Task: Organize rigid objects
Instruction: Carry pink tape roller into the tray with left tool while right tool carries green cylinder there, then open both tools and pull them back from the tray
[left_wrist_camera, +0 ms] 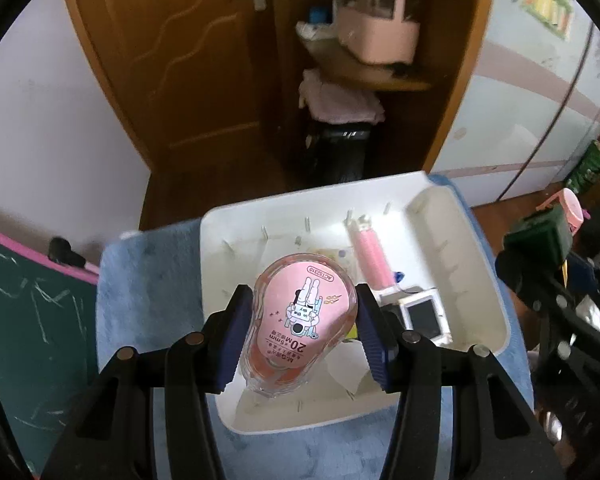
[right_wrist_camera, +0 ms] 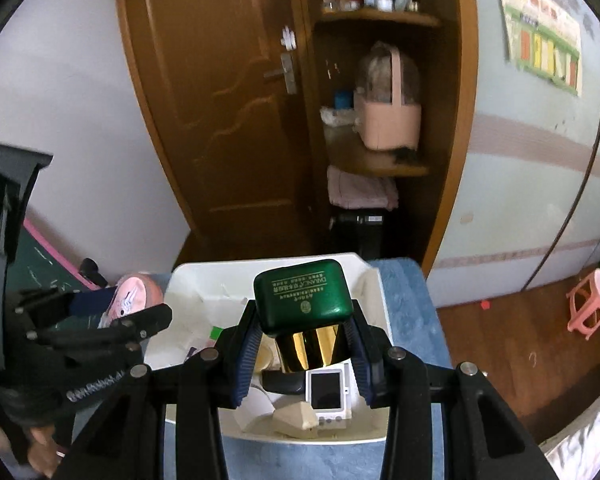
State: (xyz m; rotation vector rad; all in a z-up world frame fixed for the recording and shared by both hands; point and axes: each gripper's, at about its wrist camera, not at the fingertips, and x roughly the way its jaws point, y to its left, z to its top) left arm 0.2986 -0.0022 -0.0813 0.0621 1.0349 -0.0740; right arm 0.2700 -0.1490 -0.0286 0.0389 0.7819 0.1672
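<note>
My left gripper (left_wrist_camera: pixel 304 320) is shut on a pink correction tape dispenser (left_wrist_camera: pixel 300 320) and holds it above the white tray (left_wrist_camera: pixel 488 280). My right gripper (right_wrist_camera: pixel 304 344) is shut on a green-capped gold bottle (right_wrist_camera: pixel 306 312), held above the same tray (right_wrist_camera: pixel 188 280). In the tray lie a pink tube (left_wrist_camera: pixel 370 256) and a small white device with a dark screen (left_wrist_camera: pixel 422 314), which also shows in the right wrist view (right_wrist_camera: pixel 327 392). The right gripper with the bottle shows at the right edge of the left wrist view (left_wrist_camera: pixel 540 240).
The tray sits on a blue towel (left_wrist_camera: pixel 140 280). A green chalkboard with a pink rim (left_wrist_camera: pixel 28 312) stands at the left. A wooden door and shelves with a pink basket (right_wrist_camera: pixel 390 120) are behind. A pink stool (right_wrist_camera: pixel 592 300) stands on the floor at the right.
</note>
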